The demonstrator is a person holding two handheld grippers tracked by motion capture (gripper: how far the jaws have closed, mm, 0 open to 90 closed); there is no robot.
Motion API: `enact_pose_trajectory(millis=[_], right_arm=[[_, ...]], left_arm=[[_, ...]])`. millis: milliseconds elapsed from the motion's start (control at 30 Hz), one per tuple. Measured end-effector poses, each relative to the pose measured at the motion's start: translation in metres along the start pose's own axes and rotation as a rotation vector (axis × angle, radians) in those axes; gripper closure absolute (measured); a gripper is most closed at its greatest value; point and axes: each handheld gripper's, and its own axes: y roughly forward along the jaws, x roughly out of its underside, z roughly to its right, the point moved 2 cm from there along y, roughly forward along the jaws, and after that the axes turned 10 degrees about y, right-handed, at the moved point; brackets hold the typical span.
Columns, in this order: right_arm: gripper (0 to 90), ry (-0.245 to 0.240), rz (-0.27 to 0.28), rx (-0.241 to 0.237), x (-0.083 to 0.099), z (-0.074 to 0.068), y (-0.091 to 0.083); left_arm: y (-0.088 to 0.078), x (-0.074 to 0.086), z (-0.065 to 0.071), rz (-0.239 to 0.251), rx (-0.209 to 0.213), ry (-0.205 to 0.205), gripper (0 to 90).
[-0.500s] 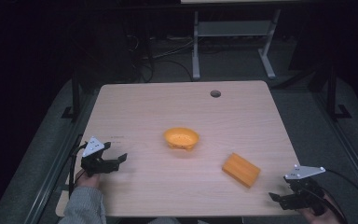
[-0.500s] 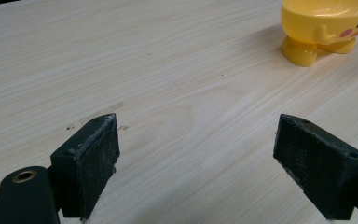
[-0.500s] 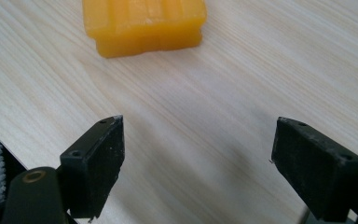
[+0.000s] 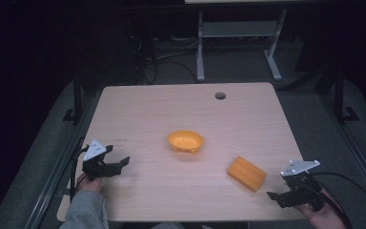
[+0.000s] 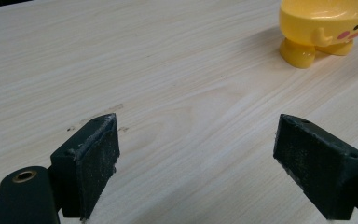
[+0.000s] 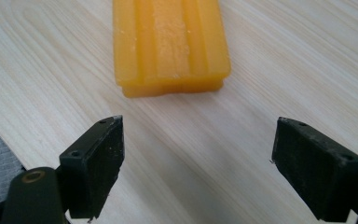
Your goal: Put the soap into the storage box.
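Observation:
A small yellow bowl [image 4: 185, 141] on stubby feet stands near the middle of the wooden table [image 4: 186, 114]; it also appears in the left gripper view at the upper right, bowl [image 5: 328, 25]. An orange sponge-like block [image 4: 246, 173] lies to its right front, and the block [image 6: 169, 44] sits just ahead of the right gripper's jaws. My left gripper [image 4: 116, 165] is open over the table's left front, well short of the bowl, holding nothing; its jaws stand wide apart in its own view [image 5: 196, 165]. My right gripper [image 4: 279, 198] is open at the right front edge, empty [image 6: 198, 165].
A round cable hole [image 4: 220, 96] sits at the table's far edge. Beyond the table are a white metal frame [image 4: 238, 33] and cables on a dark floor. The table's front edge is close under the right gripper.
Both grippers sit about where they were. Nothing else has visibly moved.

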Motion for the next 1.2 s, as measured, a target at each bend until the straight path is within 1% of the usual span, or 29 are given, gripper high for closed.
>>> enact_pose_trajectory(millis=[133, 200, 300, 400, 433, 467, 500, 600, 633, 700, 800, 833, 1200], right_arm=[[16.4, -0.018, -0.026, -0.001, -0.006, -0.003, 0.002], [16.4, -0.035, -0.025, -0.001, -0.011, -0.004, 0.002], [16.4, -0.044, -0.028, -0.002, -0.018, -0.007, 0.001], [16.4, -0.049, -0.034, -0.004, -0.021, -0.008, 0.001], [16.3, -0.061, -0.032, 0.0, -0.023, -0.007, 0.001], [15.9, -0.06, -0.036, 0.0, -0.024, -0.008, 0.002], [15.7, -0.073, -0.039, -0.004, -0.027, -0.009, 0.003], [15.6, -0.073, -0.051, 0.001, -0.029, -0.01, 0.004], [15.5, -0.086, -0.053, 0.002, -0.032, -0.011, 0.005], [15.4, -0.093, -0.053, 0.0, -0.035, -0.012, 0.005], [15.2, -0.098, -0.059, 0.002, -0.037, -0.013, 0.006], [15.2, -0.106, -0.065, 0.0, -0.04, -0.013, 0.007], [14.9, -0.117, -0.096, -0.004, -0.047, -0.015, 0.015]], left_arm=[[-0.001, 0.0, 0.0, 0.003, -0.001, -0.001, 13.8], [0.0, 0.0, 0.0, 0.004, 0.0, -0.001, 13.8], [-0.001, 0.0, 0.0, 0.004, -0.001, 0.0, 13.8], [-0.001, 0.0, 0.0, 0.003, 0.0, 0.0, 13.8], [-0.001, 0.0, 0.0, 0.003, 0.0, 0.0, 13.8], [-0.001, 0.0, 0.0, 0.004, 0.0, -0.001, 13.8], [-0.001, 0.0, 0.0, 0.006, 0.001, -0.002, 13.8], [-0.001, 0.0, 0.0, 0.004, 0.0, 0.0, 13.8], [0.0, 0.0, 0.0, 0.005, 0.0, 0.0, 13.8], [-0.001, -0.001, 0.0, 0.006, 0.0, -0.002, 13.8], [-0.001, -0.001, 0.0, 0.007, 0.001, -0.002, 13.8], [-0.001, 0.0, 0.0, 0.005, 0.001, -0.001, 13.8], [-0.001, -0.001, 0.0, 0.006, 0.003, 0.002, 13.8]])
